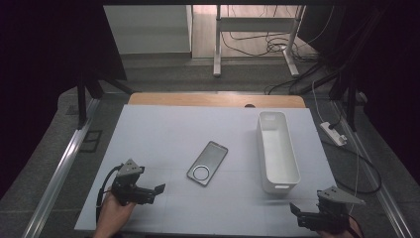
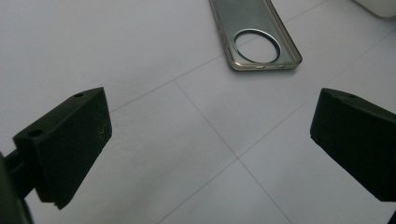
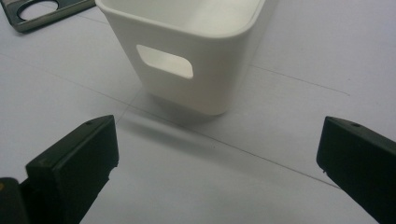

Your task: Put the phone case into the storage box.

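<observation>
A see-through phone case (image 1: 207, 163) lies flat in the middle of the white table (image 1: 163, 129), with its round camera hole at the end nearer the person. Just to its right stands a long white bin (image 1: 278, 150), open at the top and with nothing in it, so it looks like the place where the case could go. The bin has a handle hole in its near end, which faces the right gripper. The left gripper (image 1: 148, 192) sits at the near left of the table, held in a hand (image 1: 115, 214), and it points toward the case. Its two black jaws are spread wide apart and they hold nothing. From its own camera the case (image 2: 254, 32) lies a little way ahead, not between the jaws yet. The right gripper (image 1: 309, 216) waits at the near right corner, aimed at the end of the bin (image 3: 187, 51). Its jaws are wide open too, and there is nothing in them. I think the left one will go for the case, because it is closer and points that way.
</observation>
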A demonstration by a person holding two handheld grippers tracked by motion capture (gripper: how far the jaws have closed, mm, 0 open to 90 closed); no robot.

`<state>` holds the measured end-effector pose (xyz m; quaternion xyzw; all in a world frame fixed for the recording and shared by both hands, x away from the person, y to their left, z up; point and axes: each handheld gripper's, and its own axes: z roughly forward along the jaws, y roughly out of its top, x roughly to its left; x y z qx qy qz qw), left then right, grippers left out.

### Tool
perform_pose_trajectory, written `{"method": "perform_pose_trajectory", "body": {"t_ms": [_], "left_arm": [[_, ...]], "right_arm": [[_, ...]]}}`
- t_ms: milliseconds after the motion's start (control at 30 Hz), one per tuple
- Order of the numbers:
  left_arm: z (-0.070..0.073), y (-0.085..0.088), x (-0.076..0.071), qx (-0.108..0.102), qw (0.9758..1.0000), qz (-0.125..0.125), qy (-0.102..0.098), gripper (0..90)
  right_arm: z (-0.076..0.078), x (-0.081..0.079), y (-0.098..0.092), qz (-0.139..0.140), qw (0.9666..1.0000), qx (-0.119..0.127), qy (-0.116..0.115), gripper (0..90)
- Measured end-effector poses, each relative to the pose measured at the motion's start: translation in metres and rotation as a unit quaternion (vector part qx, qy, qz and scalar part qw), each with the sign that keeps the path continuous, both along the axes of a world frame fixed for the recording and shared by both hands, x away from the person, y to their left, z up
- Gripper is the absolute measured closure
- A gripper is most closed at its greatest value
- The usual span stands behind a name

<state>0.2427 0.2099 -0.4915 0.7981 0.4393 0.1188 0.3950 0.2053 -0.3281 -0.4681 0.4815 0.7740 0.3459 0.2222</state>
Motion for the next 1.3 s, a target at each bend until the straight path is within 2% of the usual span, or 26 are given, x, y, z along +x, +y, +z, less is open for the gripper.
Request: {"method": "perform_pose_trajectory", "body": {"t_ms": [600,700,967,1067,1200,1300], "left_arm": [[0.008,-0.023,0.03,0.005,0.9997,-0.023,-0.005,0.0],[0.009,-0.028,0.035,0.014,0.9995,-0.029,-0.007,0.0],[0.014,-0.042,0.047,0.017,0.9987,-0.047,0.001,0.0],[0.014,-0.047,0.053,0.033,0.9979,-0.056,0.005,0.0],[0.013,-0.052,0.058,0.033,0.9976,-0.061,0.008,0.0],[0.012,-0.058,0.065,0.041,0.9967,-0.069,0.009,0.0]], "right_arm": [[0.0,0.0,0.0,-0.002,1.0,-0.002,-0.002,0.0],[0.0,0.0,0.0,-0.002,1.0,-0.003,-0.002,0.0],[0.0,0.0,0.001,0.0,1.0,-0.003,-0.001,0.0],[0.0,0.0,0.001,-0.001,1.0,-0.003,-0.001,0.0],[0.0,0.0,0.001,0.0,1.0,-0.003,-0.001,0.0],[0.0,0.0,0.0,-0.001,1.0,-0.002,-0.001,0.0]]}}
